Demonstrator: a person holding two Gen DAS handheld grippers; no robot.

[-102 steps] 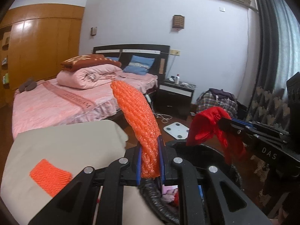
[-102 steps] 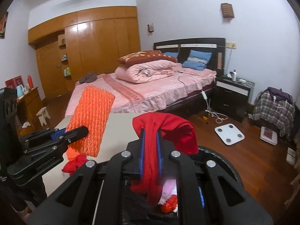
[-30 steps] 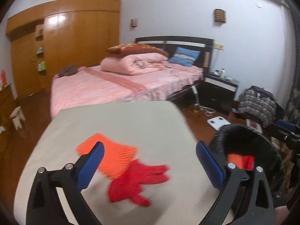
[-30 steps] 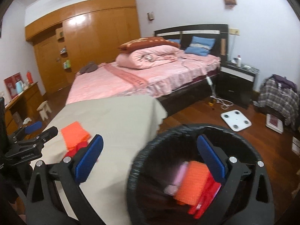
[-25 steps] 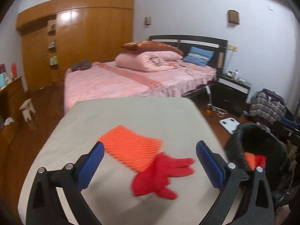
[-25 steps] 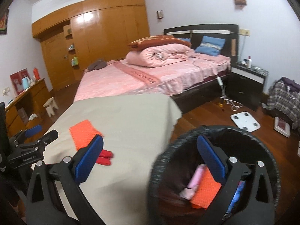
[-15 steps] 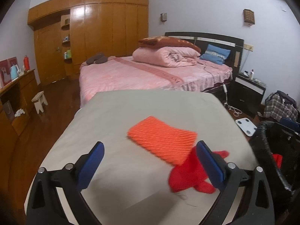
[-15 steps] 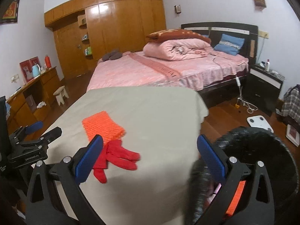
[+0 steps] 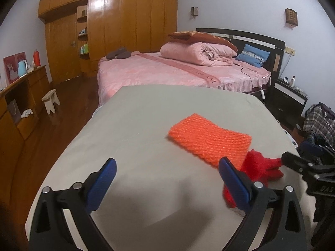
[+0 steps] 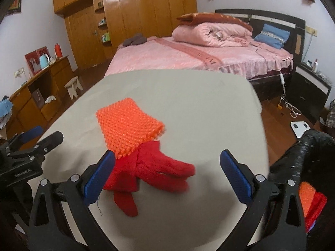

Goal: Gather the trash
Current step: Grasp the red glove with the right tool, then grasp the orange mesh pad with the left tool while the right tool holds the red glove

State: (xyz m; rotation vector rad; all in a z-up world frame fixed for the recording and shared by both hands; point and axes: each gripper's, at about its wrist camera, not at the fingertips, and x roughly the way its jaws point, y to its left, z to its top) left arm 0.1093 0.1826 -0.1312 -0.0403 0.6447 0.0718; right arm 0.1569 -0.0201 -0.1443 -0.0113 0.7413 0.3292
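Note:
An orange foam net sleeve (image 9: 209, 141) (image 10: 128, 123) lies flat on the beige table (image 9: 146, 115) (image 10: 199, 96). A red glove (image 10: 150, 171) (image 9: 259, 167) lies against its near end, partly under it. My left gripper (image 9: 167, 179) hovers open over bare cloth, left of both items. Over the glove, my right gripper (image 10: 167, 173) stands open and empty. The black bin (image 10: 309, 167) sits at the table's right edge, with orange and red trash (image 10: 312, 200) inside.
A pink bed (image 9: 178, 71) with a rolled quilt stands beyond the table. To the left are wooden wardrobes (image 9: 125, 25), a low cabinet (image 9: 18, 100) and a small stool (image 9: 51, 100). A black nightstand (image 9: 291, 100), a white scale (image 10: 300, 127) and a plaid bag (image 9: 318, 119) are on the right.
Both grippers let go of the net sleeve and red cloth into the bin and opened. Then both swung left, back over the table, where a second sleeve and glove lie.

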